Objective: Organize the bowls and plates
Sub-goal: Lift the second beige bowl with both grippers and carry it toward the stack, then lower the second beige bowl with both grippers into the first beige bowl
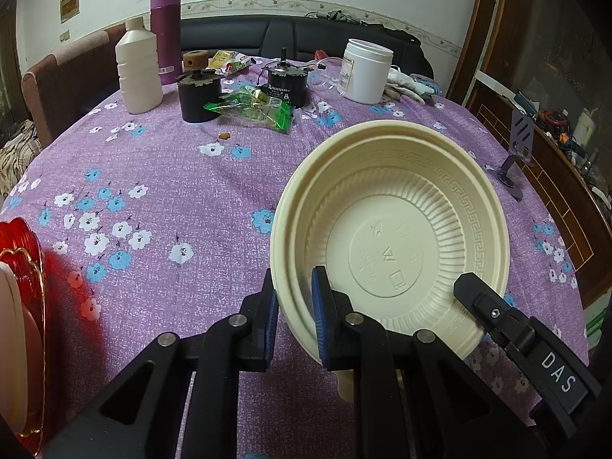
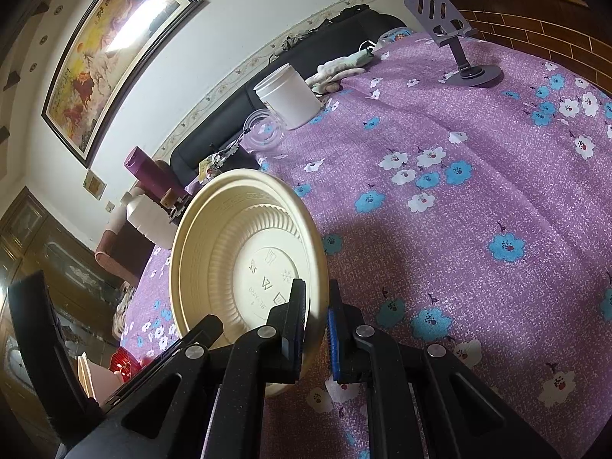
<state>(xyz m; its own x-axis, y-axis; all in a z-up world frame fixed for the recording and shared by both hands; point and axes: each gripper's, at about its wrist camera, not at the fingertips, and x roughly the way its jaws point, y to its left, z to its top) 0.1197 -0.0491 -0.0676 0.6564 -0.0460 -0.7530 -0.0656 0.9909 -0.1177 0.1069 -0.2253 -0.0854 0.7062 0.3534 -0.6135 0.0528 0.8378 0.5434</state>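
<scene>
Two cream bowls (image 1: pixel 390 229), nested one inside the other, sit lower right in my left view, tilted above the purple floral counter (image 1: pixel 160 191), with my left hand-held gripper (image 1: pixel 294 306) pinching their near rim and my right hand-held gripper (image 2: pixel 317 325) straddling the opposite rim, jaws narrow and apparently gripping it. I judge I am mid-carry with the stack, and next it needs setting down level beside the red dish (image 1: pixel 23 306) at the lower left edge, which already holds a pale plate. Both bowls look empty.
</scene>
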